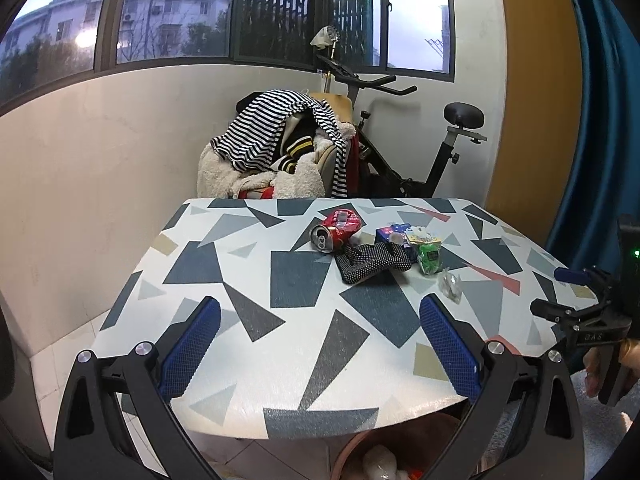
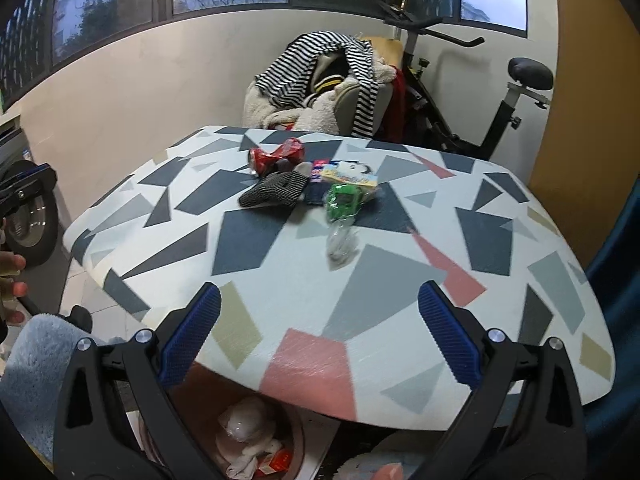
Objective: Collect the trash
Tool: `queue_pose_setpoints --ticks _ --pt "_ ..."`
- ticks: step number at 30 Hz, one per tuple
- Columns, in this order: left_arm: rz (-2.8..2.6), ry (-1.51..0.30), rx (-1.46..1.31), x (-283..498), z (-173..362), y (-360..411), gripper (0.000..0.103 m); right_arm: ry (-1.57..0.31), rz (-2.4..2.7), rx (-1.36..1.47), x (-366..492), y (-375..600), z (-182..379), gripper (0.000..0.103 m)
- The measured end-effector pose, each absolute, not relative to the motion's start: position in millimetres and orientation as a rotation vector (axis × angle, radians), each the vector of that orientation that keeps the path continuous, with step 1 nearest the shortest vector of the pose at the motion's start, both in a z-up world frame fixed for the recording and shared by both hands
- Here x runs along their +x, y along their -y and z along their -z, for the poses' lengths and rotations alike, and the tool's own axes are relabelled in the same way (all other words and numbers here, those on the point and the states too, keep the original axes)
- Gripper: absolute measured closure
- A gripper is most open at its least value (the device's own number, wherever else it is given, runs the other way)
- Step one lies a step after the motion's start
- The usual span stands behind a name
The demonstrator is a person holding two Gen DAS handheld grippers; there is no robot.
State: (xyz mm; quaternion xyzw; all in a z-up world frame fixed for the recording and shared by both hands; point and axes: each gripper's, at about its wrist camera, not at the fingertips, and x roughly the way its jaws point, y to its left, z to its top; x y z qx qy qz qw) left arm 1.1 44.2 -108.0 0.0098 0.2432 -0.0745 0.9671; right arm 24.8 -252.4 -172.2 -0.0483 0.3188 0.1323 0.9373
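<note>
A crushed red can (image 1: 335, 229) (image 2: 277, 155) lies at the far middle of the patterned table (image 1: 240, 280) (image 2: 400, 280). Beside it lie a dark dotted cloth (image 1: 370, 263) (image 2: 276, 190), a blue packet (image 1: 390, 234), a green wrapper (image 1: 429, 255) (image 2: 341, 201) and a clear crumpled wrapper (image 1: 451, 286) (image 2: 341, 245). My left gripper (image 1: 320, 344) hangs open over the table's near edge, nothing between its fingers. My right gripper (image 2: 319, 336) is open too, above the near edge; it also shows in the left wrist view as the right gripper (image 1: 576, 300) at the right.
A brown bin (image 2: 256, 444) (image 1: 372, 456) with white trash stands on the floor under the near table edge. Behind the table are a chair piled with striped clothes (image 1: 276, 144) and an exercise bike (image 1: 420, 148). A blue curtain (image 1: 600, 120) hangs at the right.
</note>
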Motion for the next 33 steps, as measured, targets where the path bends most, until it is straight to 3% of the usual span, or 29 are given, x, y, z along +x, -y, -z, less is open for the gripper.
queue_pose_setpoints --ticks 22,25,33 --pt "0.163 -0.653 -0.061 82 143 -56 0.006 -0.748 -0.214 -0.028 106 278 201 0.006" --pt "0.182 -0.675 -0.076 96 150 -56 0.006 -0.791 -0.224 -0.006 128 272 215 0.020" --pt "0.201 -0.715 -0.111 126 167 -52 0.006 -0.868 -0.238 0.029 174 251 239 0.034"
